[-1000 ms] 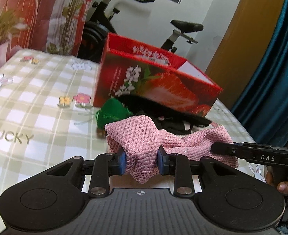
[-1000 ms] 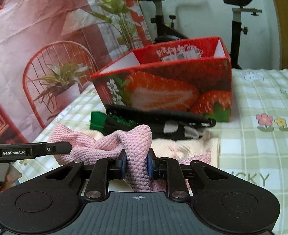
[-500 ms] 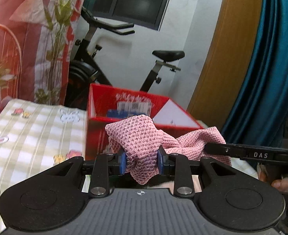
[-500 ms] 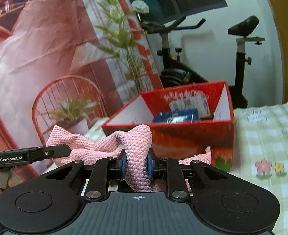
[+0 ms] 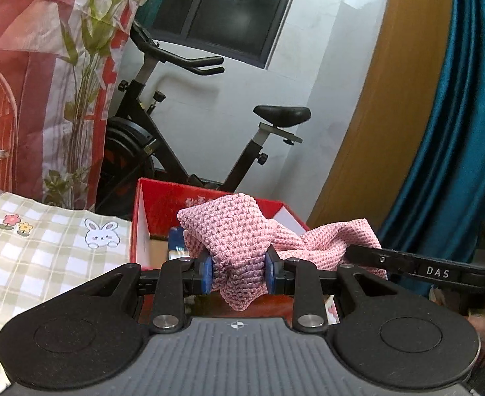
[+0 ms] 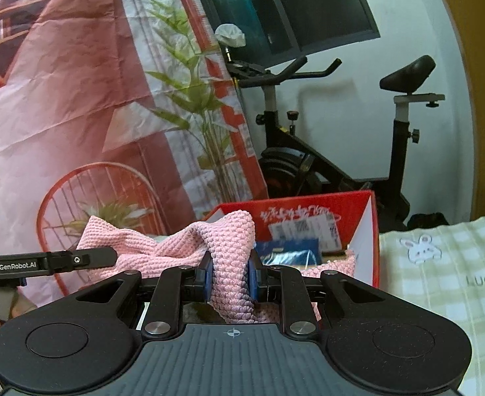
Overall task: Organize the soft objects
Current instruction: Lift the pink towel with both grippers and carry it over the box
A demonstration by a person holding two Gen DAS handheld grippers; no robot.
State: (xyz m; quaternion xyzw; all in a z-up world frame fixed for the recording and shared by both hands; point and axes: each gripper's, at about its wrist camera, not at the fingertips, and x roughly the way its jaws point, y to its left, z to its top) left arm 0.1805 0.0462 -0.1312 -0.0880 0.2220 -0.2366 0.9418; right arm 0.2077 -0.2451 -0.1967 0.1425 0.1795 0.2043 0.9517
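A pink knitted cloth [image 5: 242,231] hangs between my two grippers, lifted over the open red strawberry box [image 5: 163,204]. My left gripper [image 5: 238,272] is shut on one end of the cloth. My right gripper [image 6: 230,279] is shut on the other end of the cloth [image 6: 222,241]. The box also shows in the right wrist view [image 6: 371,227], with a blue packet [image 6: 288,252] and printed cards inside. Each gripper appears at the edge of the other's view. The other soft objects on the table are hidden below.
The checked tablecloth [image 5: 44,247] with bunny and flower prints lies left of the box; it also lies right of the box in the right wrist view [image 6: 440,264]. An exercise bike [image 5: 183,151] stands behind the table. A blue curtain [image 5: 457,132] hangs at the right.
Both grippers have risen with the pink cloth from the table to above the box opening. The black and green soft items have dropped out of view.
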